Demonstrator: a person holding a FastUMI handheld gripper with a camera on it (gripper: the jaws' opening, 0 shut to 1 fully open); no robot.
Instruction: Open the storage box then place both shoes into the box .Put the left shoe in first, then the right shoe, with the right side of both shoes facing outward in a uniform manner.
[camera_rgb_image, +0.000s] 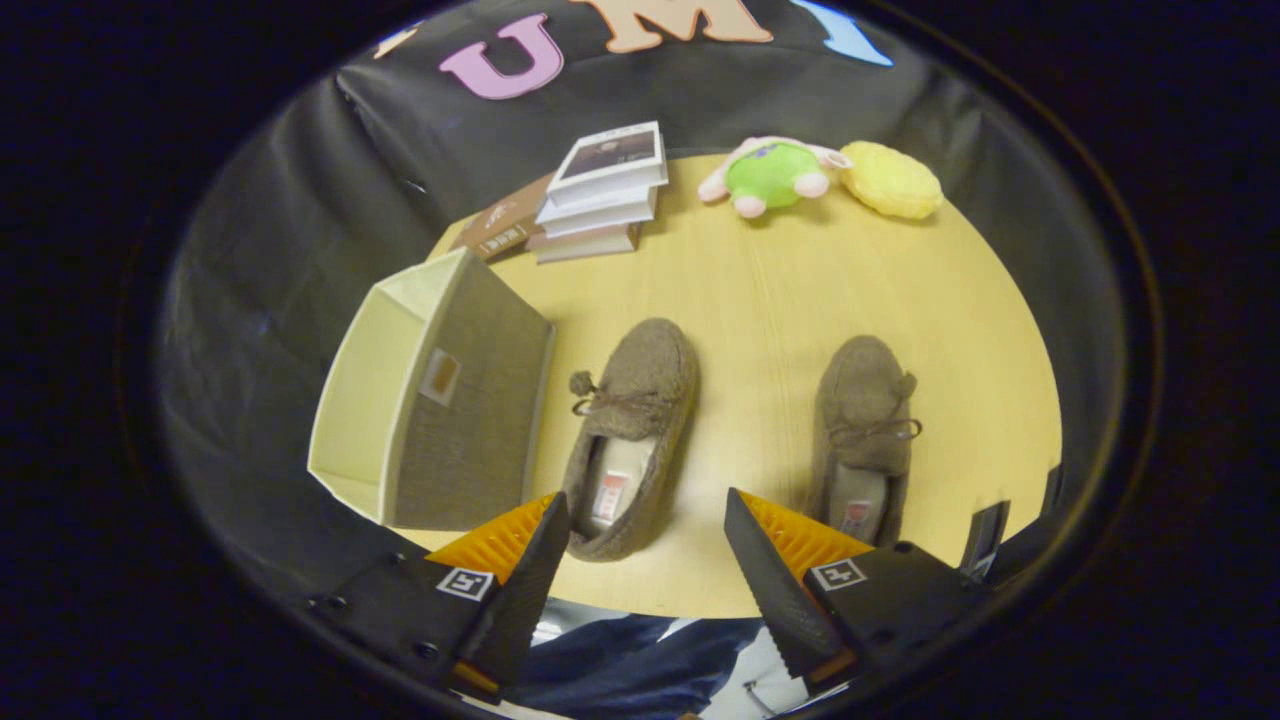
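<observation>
Two brown slippers lie side by side on the round wooden table (780, 290), toes pointing away from me. The left shoe (632, 430) sits just ahead of my fingers, its heel close to the gap between them. The right shoe (866, 440) lies beyond my right finger (775, 560). Left of the left shoe stands the storage box (440, 395), grey fabric outside, cream inside, open with no lid over it and nothing visible inside. My gripper (645, 545) hovers above the table's near edge, open, with nothing between its fingers.
A stack of books (600, 195) stands at the table's far side behind the box. A green and pink plush toy (772, 175) and a yellow cushion (890, 180) lie at the far right. A person's blue sleeve (640, 650) shows below the fingers.
</observation>
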